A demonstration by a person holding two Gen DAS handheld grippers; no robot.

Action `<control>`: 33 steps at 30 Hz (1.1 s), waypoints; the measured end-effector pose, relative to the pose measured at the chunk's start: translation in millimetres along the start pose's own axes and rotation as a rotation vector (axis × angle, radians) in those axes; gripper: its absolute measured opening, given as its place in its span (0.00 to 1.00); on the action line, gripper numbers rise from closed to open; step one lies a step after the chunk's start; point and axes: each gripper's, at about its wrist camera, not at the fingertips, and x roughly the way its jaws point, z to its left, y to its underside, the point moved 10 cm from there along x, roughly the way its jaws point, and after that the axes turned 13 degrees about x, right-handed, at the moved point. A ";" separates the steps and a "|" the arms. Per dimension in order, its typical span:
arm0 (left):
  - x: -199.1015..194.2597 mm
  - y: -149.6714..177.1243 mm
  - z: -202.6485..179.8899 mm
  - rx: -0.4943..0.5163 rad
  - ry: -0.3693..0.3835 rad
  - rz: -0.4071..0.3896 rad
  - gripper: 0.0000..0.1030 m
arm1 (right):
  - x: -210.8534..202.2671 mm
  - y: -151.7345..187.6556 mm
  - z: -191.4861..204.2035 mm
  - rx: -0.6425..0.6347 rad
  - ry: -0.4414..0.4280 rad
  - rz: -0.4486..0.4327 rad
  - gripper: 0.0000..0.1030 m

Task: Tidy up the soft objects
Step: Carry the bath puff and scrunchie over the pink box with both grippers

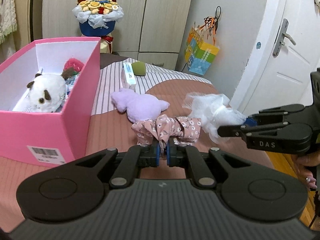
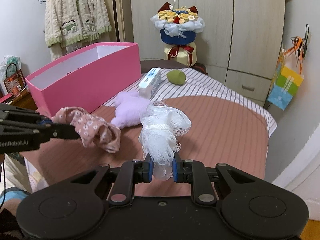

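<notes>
The biggest risk is a drop short of the pink box (image 1: 60, 124): the left gripper (image 1: 163, 154) is clenched on only a fold of the floral scrunchie (image 1: 168, 129), held above the bed, and thin cloth could slip free. The right gripper (image 2: 162, 170) pinches the white mesh bath pouf (image 2: 162, 132) by its loose netting, which may snag or stretch. Either load could also brush the purple plush (image 1: 138, 108) lying between them and the box. Below is a pink-and-striped bedspread (image 2: 220, 120); wardrobe doors (image 2: 250, 30) and a flower bouquet (image 2: 178, 26) stand behind.
</notes>
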 end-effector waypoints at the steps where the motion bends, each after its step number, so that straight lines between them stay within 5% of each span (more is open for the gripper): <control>1: -3.5 -0.3 1.6 0.001 -0.002 -0.005 0.06 | -0.8 1.1 -0.4 0.005 0.000 0.004 0.21; 13: -39.4 -2.2 18.4 0.032 -0.003 0.009 0.05 | -22.0 12.4 23.8 -0.050 -0.013 0.042 0.21; 26: -84.8 13.8 41.3 -0.021 0.063 0.081 0.05 | -48.3 19.6 85.7 -0.134 -0.139 0.118 0.21; 33: -120.6 7.3 59.3 -0.028 0.049 0.015 0.05 | -56.3 7.2 124.8 -0.147 -0.200 0.126 0.21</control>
